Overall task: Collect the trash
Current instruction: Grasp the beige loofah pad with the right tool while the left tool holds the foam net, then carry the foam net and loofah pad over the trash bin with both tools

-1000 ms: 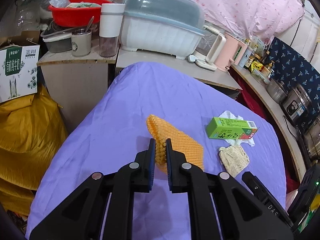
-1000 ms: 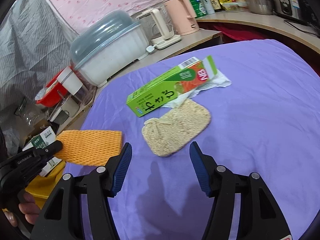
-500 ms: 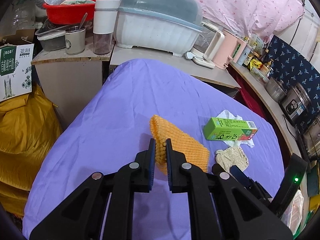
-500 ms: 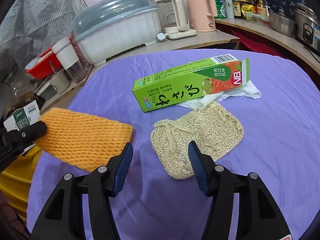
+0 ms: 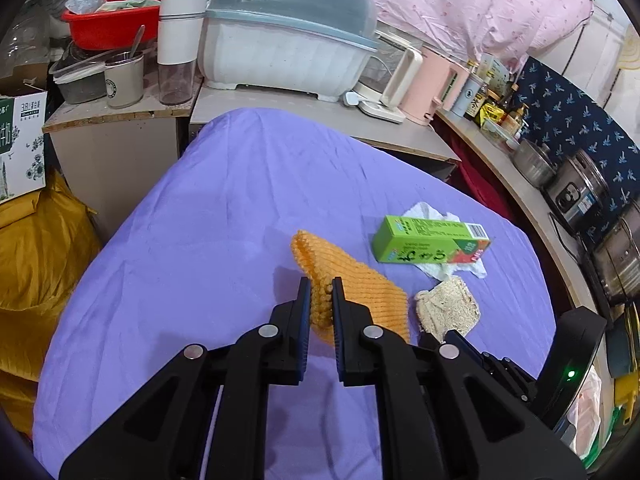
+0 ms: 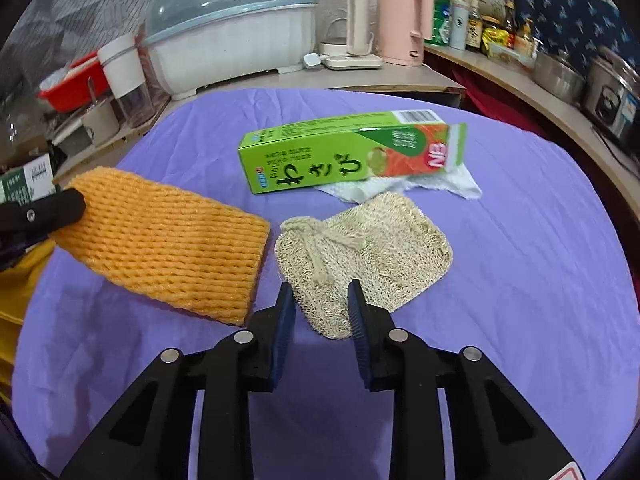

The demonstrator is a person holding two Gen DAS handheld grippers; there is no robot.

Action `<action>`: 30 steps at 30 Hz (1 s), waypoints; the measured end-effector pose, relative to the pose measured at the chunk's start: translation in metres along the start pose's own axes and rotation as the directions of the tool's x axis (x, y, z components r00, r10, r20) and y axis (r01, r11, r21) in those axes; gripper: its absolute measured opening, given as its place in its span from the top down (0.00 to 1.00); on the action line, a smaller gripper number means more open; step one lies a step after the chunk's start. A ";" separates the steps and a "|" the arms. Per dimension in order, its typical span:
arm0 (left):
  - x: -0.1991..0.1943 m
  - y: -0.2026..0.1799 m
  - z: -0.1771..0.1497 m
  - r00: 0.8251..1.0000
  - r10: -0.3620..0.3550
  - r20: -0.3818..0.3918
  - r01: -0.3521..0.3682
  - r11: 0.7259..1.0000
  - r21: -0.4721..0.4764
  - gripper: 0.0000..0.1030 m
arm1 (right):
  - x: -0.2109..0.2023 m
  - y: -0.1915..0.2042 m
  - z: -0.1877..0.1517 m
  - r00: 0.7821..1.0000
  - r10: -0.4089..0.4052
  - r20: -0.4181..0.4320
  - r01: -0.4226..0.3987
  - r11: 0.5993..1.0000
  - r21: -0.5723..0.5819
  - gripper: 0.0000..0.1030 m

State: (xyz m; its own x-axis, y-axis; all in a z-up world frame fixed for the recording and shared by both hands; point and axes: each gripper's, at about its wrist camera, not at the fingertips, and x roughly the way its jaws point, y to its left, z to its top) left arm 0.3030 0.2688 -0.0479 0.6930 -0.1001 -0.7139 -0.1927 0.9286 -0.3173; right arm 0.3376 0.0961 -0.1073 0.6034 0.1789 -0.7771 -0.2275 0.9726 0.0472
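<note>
Left gripper (image 5: 321,300) pinches an orange foam net sleeve (image 6: 160,246). Right gripper (image 6: 319,302), jaws closing, straddles a beige loofah pad (image 6: 372,248) without gripping it. The round red plastic basin (image 5: 108,28) holds unclear items.

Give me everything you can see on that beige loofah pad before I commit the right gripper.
The loofah pad is a beige, coarse-woven, roughly rectangular pouch with rounded corners and a knotted cord at its left end. It lies flat on the purple cloth, close beside the orange foam net and just below the white tissue. Its near corner sits between the fingers of the right gripper, whose jaws are closing; firm pad contact isn't clear yet.
</note>
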 end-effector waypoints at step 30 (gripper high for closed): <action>-0.096 -0.208 -0.143 0.917 -0.342 -0.205 0.389 0.879 0.275 0.90 | -0.210 -0.177 -0.162 0.982 -0.024 0.188 -0.070 0.875 0.479 0.77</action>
State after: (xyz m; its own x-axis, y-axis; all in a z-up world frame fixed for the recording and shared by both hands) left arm 0.1772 0.0338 -0.0022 0.5595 -0.4822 -0.6741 0.2911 0.8758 -0.3850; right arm 0.1273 -0.1373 -0.0537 0.7418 0.1802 -0.6459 0.1242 0.9097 0.3964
